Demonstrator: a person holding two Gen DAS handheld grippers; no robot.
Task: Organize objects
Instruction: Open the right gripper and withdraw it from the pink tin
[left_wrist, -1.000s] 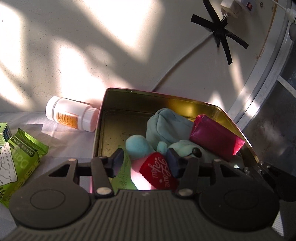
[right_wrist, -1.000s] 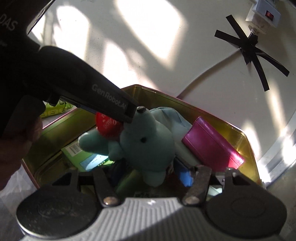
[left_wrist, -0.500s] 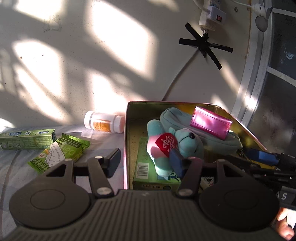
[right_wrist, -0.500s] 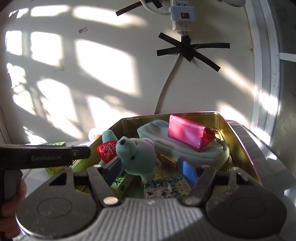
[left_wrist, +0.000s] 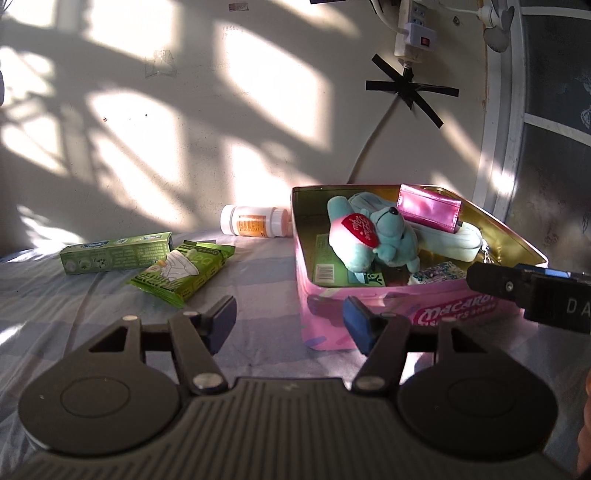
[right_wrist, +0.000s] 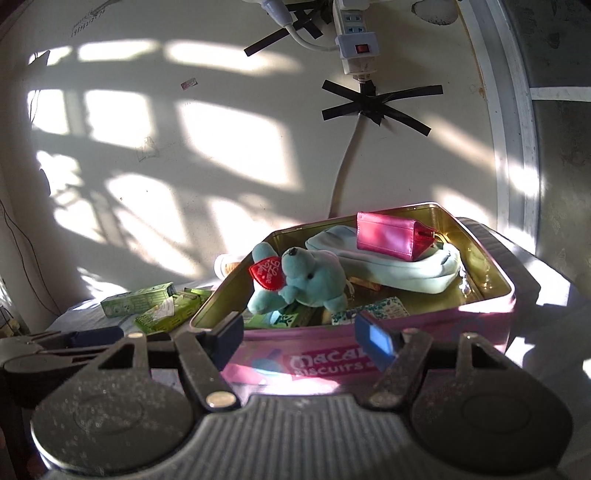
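Note:
A pink biscuit tin (left_wrist: 436, 314) (right_wrist: 424, 350) stands on the cloth and holds a teal plush bear with a red heart (left_wrist: 373, 236) (right_wrist: 303, 280), a pale blue pouch (right_wrist: 391, 266), a pink wallet (left_wrist: 428, 212) (right_wrist: 388, 238) and small boxes. My left gripper (left_wrist: 290, 321) is open and empty, in front of the tin's left corner. My right gripper (right_wrist: 299, 334) is open and empty, in front of the tin's near wall. Outside the tin lie a white pill bottle (left_wrist: 255, 221), a green box (left_wrist: 116, 253) and a green packet (left_wrist: 183, 269).
The wall rises just behind the tin, with a taped cable (right_wrist: 373, 107) and power strip (right_wrist: 356, 44). A window frame (left_wrist: 498, 122) stands at the right. The right gripper's body (left_wrist: 535, 295) shows at the right edge of the left wrist view.
Both grippers have pulled back and away from the tin. The left gripper has let go of the plush bear, which now lies in the tin.

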